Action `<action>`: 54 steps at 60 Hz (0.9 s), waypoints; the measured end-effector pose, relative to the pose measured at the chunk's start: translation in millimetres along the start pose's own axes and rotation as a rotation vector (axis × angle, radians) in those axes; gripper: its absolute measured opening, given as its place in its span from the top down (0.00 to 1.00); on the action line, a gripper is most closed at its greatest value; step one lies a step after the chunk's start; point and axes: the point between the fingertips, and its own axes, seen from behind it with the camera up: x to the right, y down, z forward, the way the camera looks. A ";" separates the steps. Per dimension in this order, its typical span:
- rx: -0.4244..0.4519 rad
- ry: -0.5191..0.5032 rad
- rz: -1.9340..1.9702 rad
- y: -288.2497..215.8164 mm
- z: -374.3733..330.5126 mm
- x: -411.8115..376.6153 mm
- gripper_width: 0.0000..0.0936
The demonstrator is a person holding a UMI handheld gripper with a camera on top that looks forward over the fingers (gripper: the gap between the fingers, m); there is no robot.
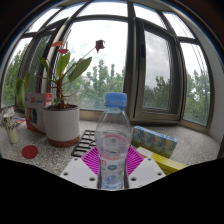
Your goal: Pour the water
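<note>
Beyond the tongs (112, 168) the tabletop (200, 145) runs to a bay of windows (150, 70) with trees outside. Left of the tongs a potted plant (62, 115) in a white pot stands with a carton (37, 110) beside it and a small red lid (30, 151) near it. To the right lies a flat packet (155, 140), with bare room beyond it. The tongs are closed on the water bottle (114, 140), upright with a blue cap, both pink pads (92, 160) pressing its sides.
</note>
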 end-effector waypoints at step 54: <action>0.353 0.500 -1.724 -271.4 -44.2 -270.3 0.70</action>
